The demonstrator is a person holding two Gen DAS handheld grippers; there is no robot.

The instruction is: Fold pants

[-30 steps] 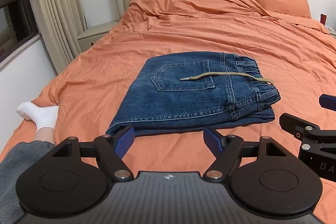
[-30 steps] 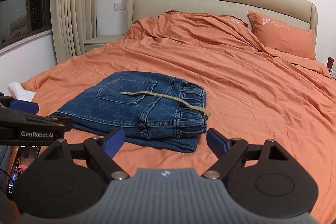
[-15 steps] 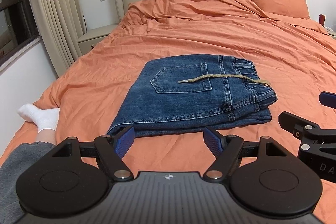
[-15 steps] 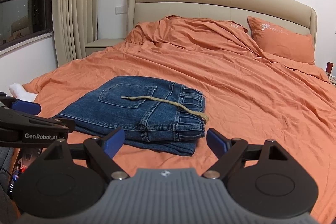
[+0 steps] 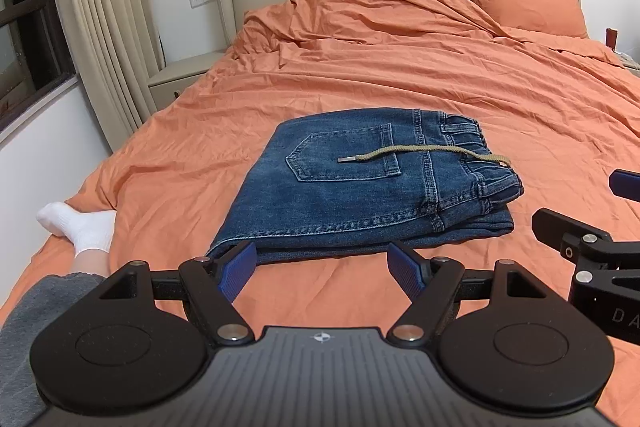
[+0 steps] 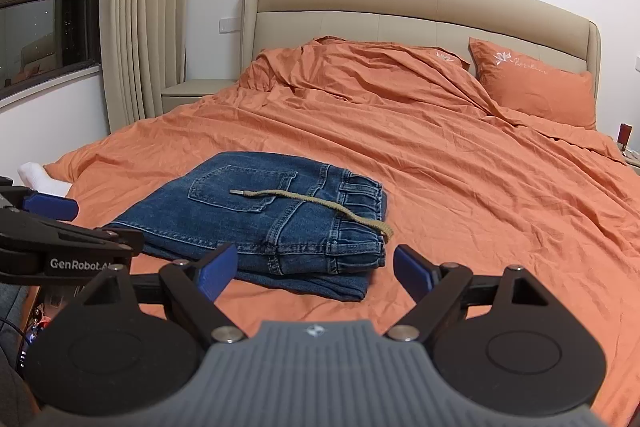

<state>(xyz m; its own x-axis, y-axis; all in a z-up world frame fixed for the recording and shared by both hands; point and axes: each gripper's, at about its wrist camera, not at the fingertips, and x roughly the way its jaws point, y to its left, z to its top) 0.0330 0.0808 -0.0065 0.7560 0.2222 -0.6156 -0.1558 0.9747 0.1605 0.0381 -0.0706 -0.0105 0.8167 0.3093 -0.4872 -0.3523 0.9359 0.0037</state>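
The pants (image 5: pixel 360 187) are lying folded into a compact stack on the near part of the bed (image 5: pixel 440 75), back pocket facing up and the waistband at the right end, with more denim layers showing under it along the near edge. Judging from that, the folding itself is looking finished, and little is remaining beyond maybe tucking in the drawstring (image 5: pixel 424 151), which is trailing loose across the pocket. The left claw (image 5: pixel 326 267) is hovering just short of the stack's near edge, spread wide and gripping nothing; the right claw (image 6: pixel 314 267) is doing the same by the waistband corner, also released and empty. Nothing is sitting between the claws and the pants. Around them, a rumpled duvet (image 6: pixel 360 75) is bunching up toward the headboard (image 6: pixel 400 7), 1 pillow (image 6: pixel 536 87) is resting at the far right, a nightstand (image 5: pixel 180 75) is standing by the curtain (image 5: pixel 104 7), and the person's socked foot (image 5: pixel 76 227) is resting on the bed's left edge, well apart from the pants.
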